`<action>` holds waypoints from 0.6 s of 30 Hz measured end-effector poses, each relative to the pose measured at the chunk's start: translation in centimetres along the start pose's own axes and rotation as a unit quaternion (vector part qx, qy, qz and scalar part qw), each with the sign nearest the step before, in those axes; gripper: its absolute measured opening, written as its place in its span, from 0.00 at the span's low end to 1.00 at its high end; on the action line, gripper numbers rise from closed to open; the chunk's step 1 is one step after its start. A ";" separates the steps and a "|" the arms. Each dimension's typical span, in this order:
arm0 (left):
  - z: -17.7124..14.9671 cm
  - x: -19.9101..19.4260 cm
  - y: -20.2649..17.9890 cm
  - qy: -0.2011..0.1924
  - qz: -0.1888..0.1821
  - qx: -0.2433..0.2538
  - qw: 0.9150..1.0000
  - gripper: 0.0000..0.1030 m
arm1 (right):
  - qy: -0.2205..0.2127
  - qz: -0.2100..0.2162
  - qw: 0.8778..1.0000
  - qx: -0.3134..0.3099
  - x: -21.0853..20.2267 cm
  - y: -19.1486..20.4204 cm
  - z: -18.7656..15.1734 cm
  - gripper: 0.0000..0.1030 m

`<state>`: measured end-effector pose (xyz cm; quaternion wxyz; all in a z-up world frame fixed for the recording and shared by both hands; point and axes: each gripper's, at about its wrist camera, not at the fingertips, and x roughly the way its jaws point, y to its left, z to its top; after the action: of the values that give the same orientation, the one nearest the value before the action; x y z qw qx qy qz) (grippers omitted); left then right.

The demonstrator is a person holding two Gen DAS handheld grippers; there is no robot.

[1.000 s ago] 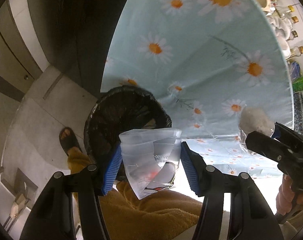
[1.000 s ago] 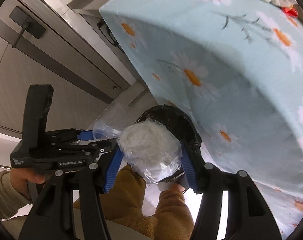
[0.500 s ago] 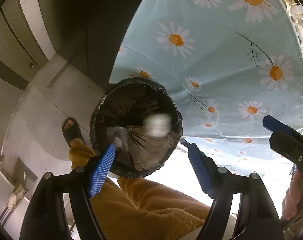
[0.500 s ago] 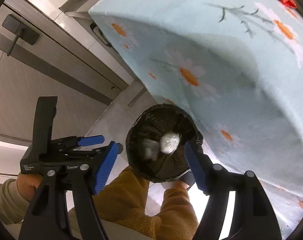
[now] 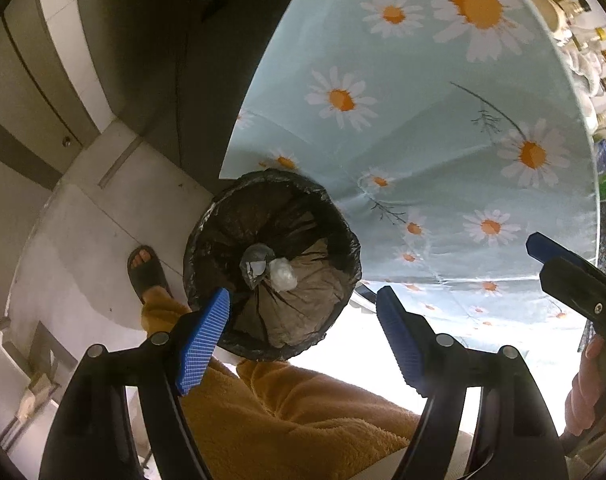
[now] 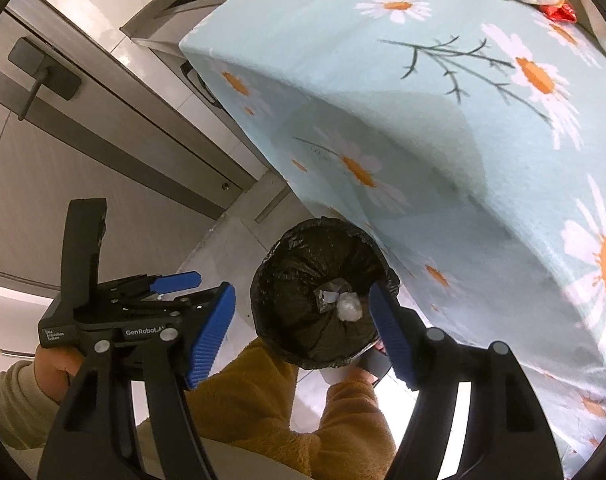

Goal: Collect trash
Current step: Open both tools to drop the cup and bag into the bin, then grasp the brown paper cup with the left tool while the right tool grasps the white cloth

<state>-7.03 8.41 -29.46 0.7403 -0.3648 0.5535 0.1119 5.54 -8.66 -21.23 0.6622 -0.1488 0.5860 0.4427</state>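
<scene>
left gripper (image 5: 303, 320): I see it released, jaws just opened, nothing between them, above the bin
right gripper (image 6: 303, 320): also released, just opened, empty
bin (image 5: 207, 232): black-lined, on the floor by the daisy tablecloth (image 5: 443, 140)
trash: clear cup (image 5: 255, 266) and plastic wad (image 5: 283, 276) at the bin's bottom, touching

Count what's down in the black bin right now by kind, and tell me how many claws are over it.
Clear plastic cup: 1
Clear bag of white stuff: 1
Open claws above the bin: 2, the left claw and the right claw, both empty
Total: 4
</scene>
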 end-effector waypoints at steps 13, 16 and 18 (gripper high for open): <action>3.9 -8.2 -6.4 -0.048 -0.004 0.123 0.991 0.72 | -0.083 0.006 0.995 0.053 -7.0 -1.6 1.2 0.67; 5.9 -10.0 -8.1 -0.061 -0.015 0.170 0.984 0.72 | -0.110 0.000 0.990 0.089 -8.3 -2.5 2.2 0.67; 7.5 -10.8 -8.9 -0.064 -0.030 0.200 0.977 0.72 | -0.128 -0.016 0.986 0.110 -8.9 -3.0 3.0 0.67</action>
<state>-0.34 9.66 -15.08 0.8351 -0.2182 0.5049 -0.0001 10.45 -11.83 -13.24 0.7508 -0.0264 0.5394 0.3803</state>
